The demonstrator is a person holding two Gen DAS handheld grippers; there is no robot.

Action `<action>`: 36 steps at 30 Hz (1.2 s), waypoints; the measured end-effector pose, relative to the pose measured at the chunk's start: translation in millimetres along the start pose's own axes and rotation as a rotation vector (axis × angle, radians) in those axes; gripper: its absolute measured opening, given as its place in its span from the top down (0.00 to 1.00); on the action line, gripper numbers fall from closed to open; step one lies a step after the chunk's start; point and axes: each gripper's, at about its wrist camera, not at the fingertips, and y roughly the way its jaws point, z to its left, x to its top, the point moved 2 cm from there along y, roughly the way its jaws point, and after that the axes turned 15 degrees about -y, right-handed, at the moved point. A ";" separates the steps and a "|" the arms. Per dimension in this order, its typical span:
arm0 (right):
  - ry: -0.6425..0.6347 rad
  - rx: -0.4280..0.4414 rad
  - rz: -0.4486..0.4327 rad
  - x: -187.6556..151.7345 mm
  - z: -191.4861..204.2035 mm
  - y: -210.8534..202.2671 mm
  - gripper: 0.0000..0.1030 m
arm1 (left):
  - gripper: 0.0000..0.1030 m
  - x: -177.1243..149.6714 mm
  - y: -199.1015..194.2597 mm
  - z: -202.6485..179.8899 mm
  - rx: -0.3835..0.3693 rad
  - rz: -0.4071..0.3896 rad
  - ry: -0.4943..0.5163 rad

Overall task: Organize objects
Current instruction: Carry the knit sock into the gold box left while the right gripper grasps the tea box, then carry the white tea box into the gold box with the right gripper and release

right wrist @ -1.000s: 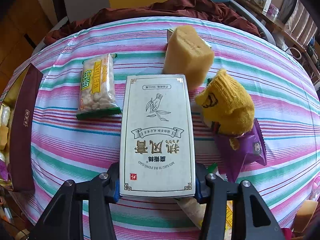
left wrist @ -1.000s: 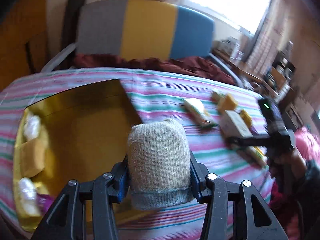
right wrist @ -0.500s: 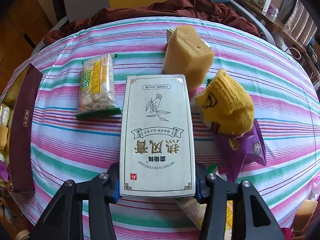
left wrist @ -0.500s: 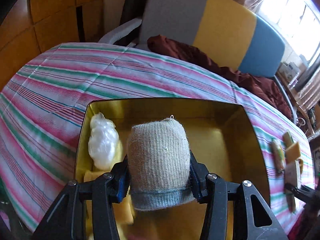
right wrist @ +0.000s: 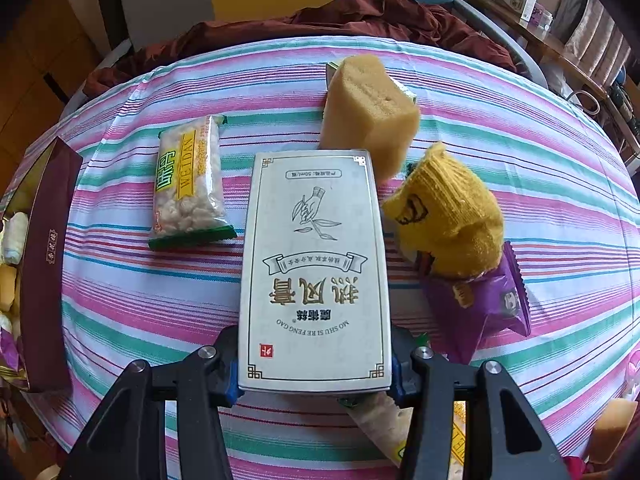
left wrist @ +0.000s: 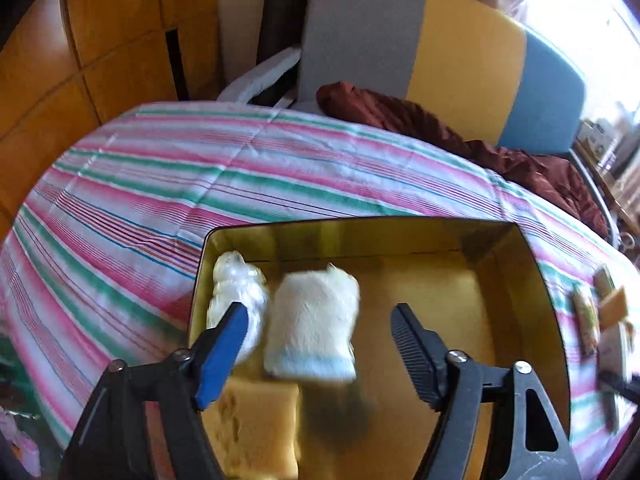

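Note:
A gold box (left wrist: 516,240) sits on the striped cloth, and my left gripper (left wrist: 320,320) hangs over it. Its jaws are opening; the beige knitted sock roll (left wrist: 312,324) lies blurred between them, free of both pads, inside the box. A white wrapped packet (left wrist: 236,292) and a yellow sponge (left wrist: 256,428) lie beside it in the box. In the right wrist view my right gripper (right wrist: 314,356) is shut on the near end of a white printed box (right wrist: 314,264), held above the table.
On the striped cloth (right wrist: 500,128) lie a rice-snack packet (right wrist: 188,184), a tan sponge block (right wrist: 368,112), a yellow knitted item (right wrist: 448,208) and a purple wrapper (right wrist: 484,304). The gold box's maroon side (right wrist: 48,264) is at left. A chair (left wrist: 420,48) stands behind.
My left gripper swung from the table's middle to above the gold box, then opened and let go of the sock roll, which dropped into the box. The right gripper and its box stayed still.

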 end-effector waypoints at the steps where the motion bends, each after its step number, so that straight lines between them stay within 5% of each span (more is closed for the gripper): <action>1: 0.000 -0.002 -0.008 -0.8 -1.6 -3.8 0.49 | 0.21 -5.2 -10.1 -0.4 -0.002 -0.026 0.009; 10: 0.017 -0.001 -0.040 3.0 -10.3 -8.0 0.49 | 0.00 -69.7 -87.7 -2.8 0.020 -0.267 0.120; 21: 0.048 0.002 -0.086 1.4 -11.8 -22.0 0.49 | 0.00 -101.6 -108.6 0.7 -0.038 -0.248 0.052; 25: 0.048 -0.020 -0.090 2.4 -12.5 -19.5 0.49 | 0.00 -106.9 -123.2 2.8 -0.043 -0.317 0.051; 31: 0.039 -0.043 -0.112 0.0 -9.9 -24.1 0.50 | 0.00 -98.0 -144.6 38.2 -0.028 -0.374 -0.018; 36: 0.132 -0.007 -0.221 -2.9 -21.6 -55.3 0.50 | 0.00 -98.3 -158.4 78.6 0.014 -0.414 -0.082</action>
